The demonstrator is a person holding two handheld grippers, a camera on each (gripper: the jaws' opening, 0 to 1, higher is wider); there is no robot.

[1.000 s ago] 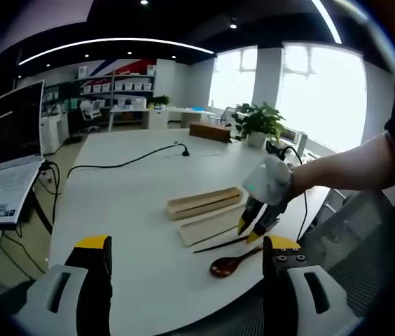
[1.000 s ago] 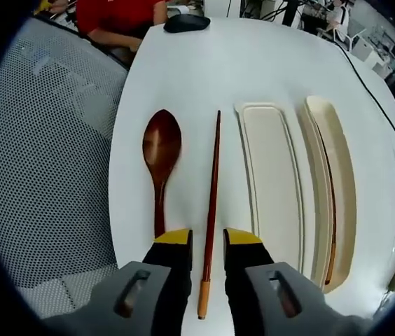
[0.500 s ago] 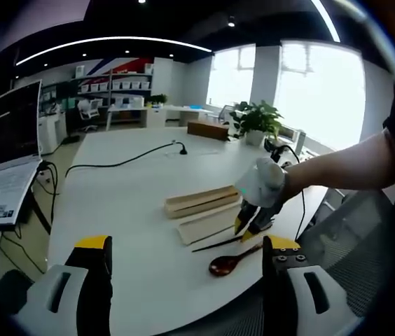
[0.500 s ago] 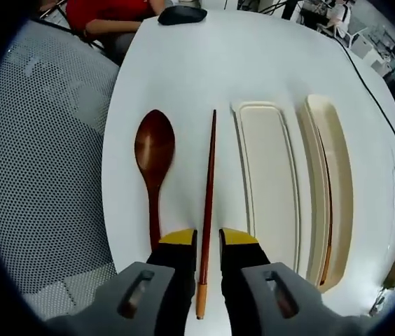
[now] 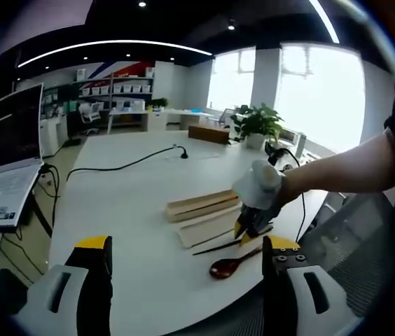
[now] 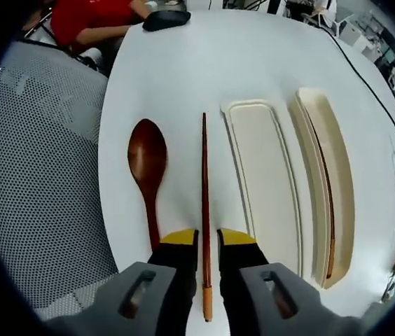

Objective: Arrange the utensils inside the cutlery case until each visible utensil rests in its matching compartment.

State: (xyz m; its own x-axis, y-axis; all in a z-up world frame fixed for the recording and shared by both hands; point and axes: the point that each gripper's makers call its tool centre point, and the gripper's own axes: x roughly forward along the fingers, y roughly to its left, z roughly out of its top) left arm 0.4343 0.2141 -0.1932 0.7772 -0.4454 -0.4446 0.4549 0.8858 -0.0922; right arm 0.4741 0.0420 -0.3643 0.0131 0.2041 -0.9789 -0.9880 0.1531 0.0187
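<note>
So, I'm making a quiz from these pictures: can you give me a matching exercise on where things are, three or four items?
Things:
1. spoon
2. loose chopstick
3. second chopstick
4. left hand-held gripper

Places or states:
A. between the right hand-held gripper's jaws
B. inside the cutlery case
C. open, holding nothing
D. on the table, beside the loose chopstick

Pairs: 1-D, 2-A, 3-B, 4-C

Open-plan office — long white table (image 5: 141,189) with a black cable (image 5: 124,164) running across it; open laptop (image 5: 8,150) at one side. Tall bright windows (image 5: 309,98), green potted plant (image 5: 257,124), white shelving (image 5: 124,91) behind — curved ceiling light strip (image 5: 113,43). Grey mesh chair (image 6: 36,175) stood beside the table.
</note>
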